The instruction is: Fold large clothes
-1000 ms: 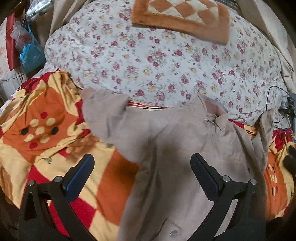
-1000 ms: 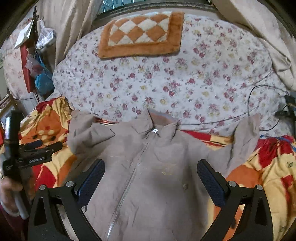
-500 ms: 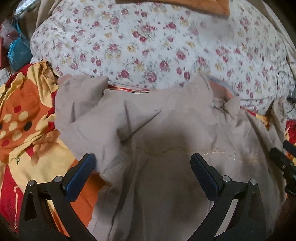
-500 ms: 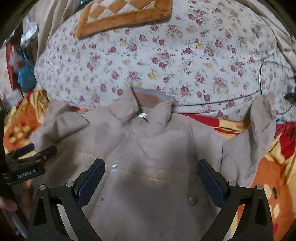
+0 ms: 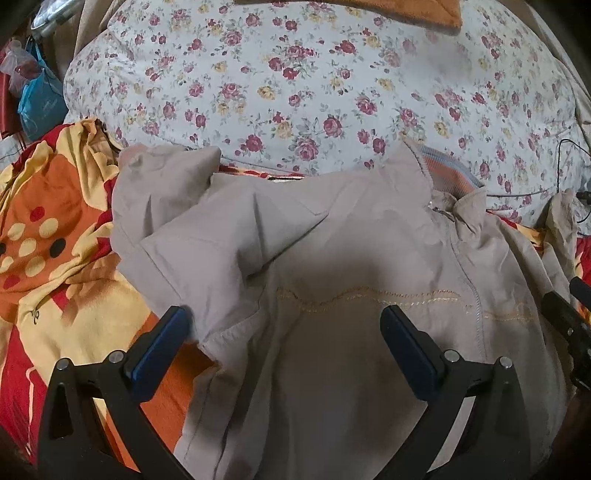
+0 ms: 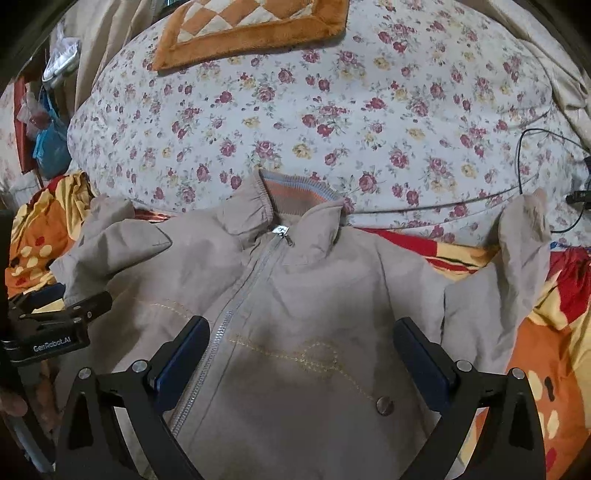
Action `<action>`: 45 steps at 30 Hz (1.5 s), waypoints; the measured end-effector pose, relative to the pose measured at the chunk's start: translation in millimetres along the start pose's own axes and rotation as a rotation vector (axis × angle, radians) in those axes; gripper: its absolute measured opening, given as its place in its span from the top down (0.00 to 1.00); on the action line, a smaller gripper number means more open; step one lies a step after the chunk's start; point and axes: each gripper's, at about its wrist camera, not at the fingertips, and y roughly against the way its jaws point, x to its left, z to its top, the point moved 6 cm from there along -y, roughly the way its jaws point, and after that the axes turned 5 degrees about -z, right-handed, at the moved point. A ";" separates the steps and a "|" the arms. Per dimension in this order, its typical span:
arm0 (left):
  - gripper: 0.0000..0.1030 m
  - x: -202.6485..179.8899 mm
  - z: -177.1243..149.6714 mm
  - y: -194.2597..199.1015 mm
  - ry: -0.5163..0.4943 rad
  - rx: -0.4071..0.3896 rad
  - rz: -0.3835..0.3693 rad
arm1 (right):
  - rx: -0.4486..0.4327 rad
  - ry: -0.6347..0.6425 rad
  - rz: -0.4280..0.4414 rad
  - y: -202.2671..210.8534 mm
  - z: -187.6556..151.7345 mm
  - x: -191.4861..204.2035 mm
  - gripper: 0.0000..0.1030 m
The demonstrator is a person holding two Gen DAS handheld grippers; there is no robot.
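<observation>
A beige zip-up jacket (image 5: 332, 266) lies front up on a patterned bedspread, collar toward the floral duvet; it also fills the right wrist view (image 6: 295, 314). Its left sleeve (image 5: 162, 199) is bunched and folded over the shoulder. Its right sleeve (image 6: 517, 258) points up toward the duvet. My left gripper (image 5: 284, 332) is open over the jacket's left chest and holds nothing. My right gripper (image 6: 301, 343) is open over the right chest beside the zipper (image 6: 236, 302). The left gripper also shows in the right wrist view (image 6: 59, 306) at the left edge.
A floral duvet (image 6: 332, 110) is heaped behind the jacket, with an orange checkered mat (image 6: 251, 22) on top. The orange, yellow and red bedspread (image 5: 55, 240) lies under the jacket. A black cable (image 6: 535, 155) runs along the right. Bags (image 5: 37, 96) hang at the far left.
Both grippers have moved forward and lower over the jacket, toward the collar. The left one has shifted right, onto the chest. Both stay open.
</observation>
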 end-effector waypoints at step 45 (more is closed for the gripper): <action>0.00 -0.1 -5.9 -5.2 -0.020 0.010 0.007 | 0.107 -0.050 -0.016 -24.3 -16.6 -1.4 0.03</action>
